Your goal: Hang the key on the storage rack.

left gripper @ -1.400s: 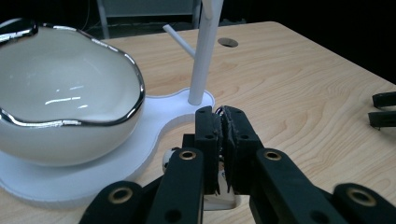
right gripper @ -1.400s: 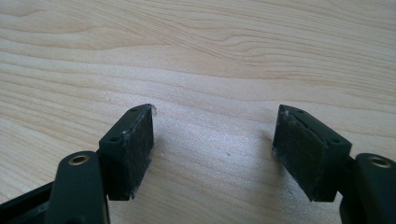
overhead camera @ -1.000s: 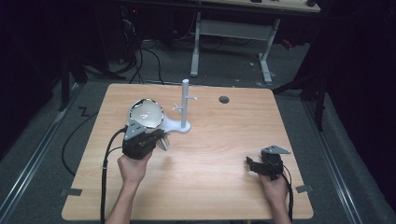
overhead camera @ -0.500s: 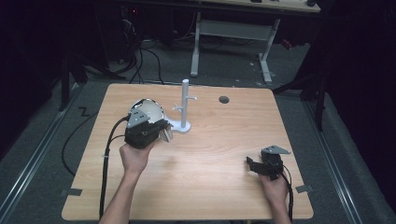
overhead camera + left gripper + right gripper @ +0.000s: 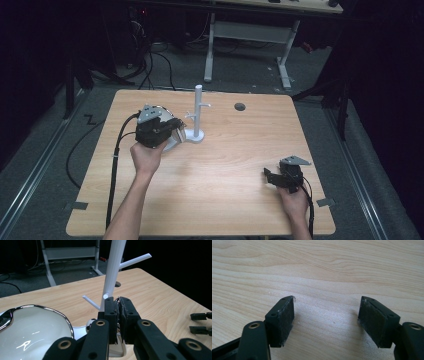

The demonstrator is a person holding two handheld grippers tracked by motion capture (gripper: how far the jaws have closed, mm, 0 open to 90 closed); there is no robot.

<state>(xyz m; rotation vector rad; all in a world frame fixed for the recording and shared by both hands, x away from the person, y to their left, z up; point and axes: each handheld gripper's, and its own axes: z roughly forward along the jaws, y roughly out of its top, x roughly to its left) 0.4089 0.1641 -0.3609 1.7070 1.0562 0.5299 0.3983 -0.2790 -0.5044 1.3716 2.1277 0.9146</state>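
Observation:
A white peg stand (image 5: 198, 112) rises from the middle of the wooden table (image 5: 240, 150); its post and side pegs (image 5: 112, 272) stand just beyond my left jaws. My left gripper (image 5: 179, 129) is close to the left of the stand's base and is shut (image 5: 119, 301). It carries a white cup with a shiny chrome rim (image 5: 32, 327), tilted beside the jaws (image 5: 171, 141); the gripped part is hidden between the pads. Near the table's front right, my right gripper (image 5: 267, 176) hangs low over bare wood, open (image 5: 325, 312) with nothing between its pads.
A round cable hole (image 5: 240, 106) sits in the tabletop behind the stand. The right gripper's jaws show at the far right of the left gripper view (image 5: 200, 322). Desk legs and cables lie on the dark floor beyond the table's far edge.
My left gripper has carried the cup a little farther from the person and closer to the stand, and the cup has tipped. The right gripper has stayed put.

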